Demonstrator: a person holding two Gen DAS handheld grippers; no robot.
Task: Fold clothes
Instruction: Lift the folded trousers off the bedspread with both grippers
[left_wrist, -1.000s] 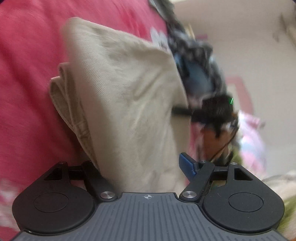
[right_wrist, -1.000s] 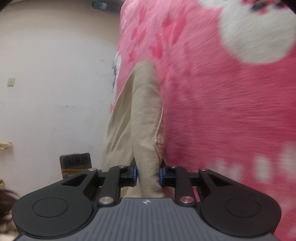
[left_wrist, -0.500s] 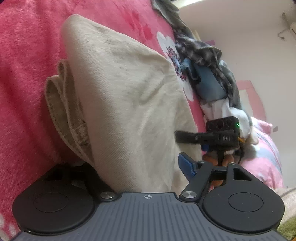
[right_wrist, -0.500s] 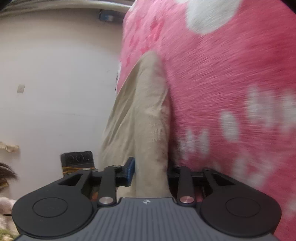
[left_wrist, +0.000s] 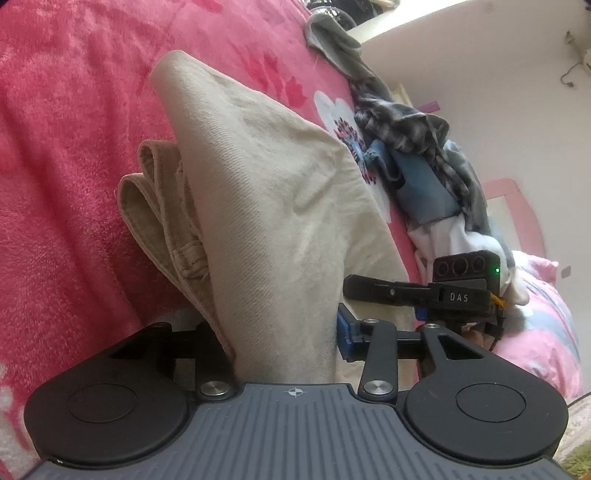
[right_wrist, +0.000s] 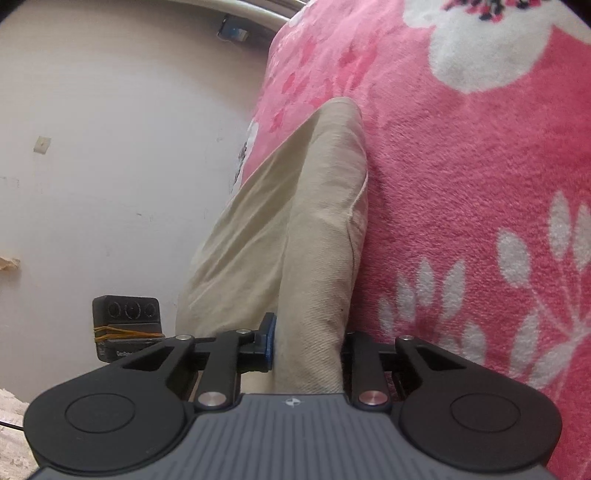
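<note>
- Beige trousers (left_wrist: 273, 206), folded in layers, lie on pink floral fleece blanket (left_wrist: 66, 155); waistband folds bulge at garment's left edge in left view
- L gripper (left_wrist: 284, 343): jaws wide apart w/ trousers' near edge between them; blue pad at cloth's right side; not pinching
- R gripper (right_wrist: 308, 343): jaws parted too, straddling a thick fold of same trousers (right_wrist: 314, 221); cloth fills the gap, loose, no clamp
- Heap of unfolded clothes (left_wrist: 417, 147) (plaid, blue, white) beyond trousers on blanket; R gripper (left_wrist: 424, 291) seen at trousers' right side
</note>
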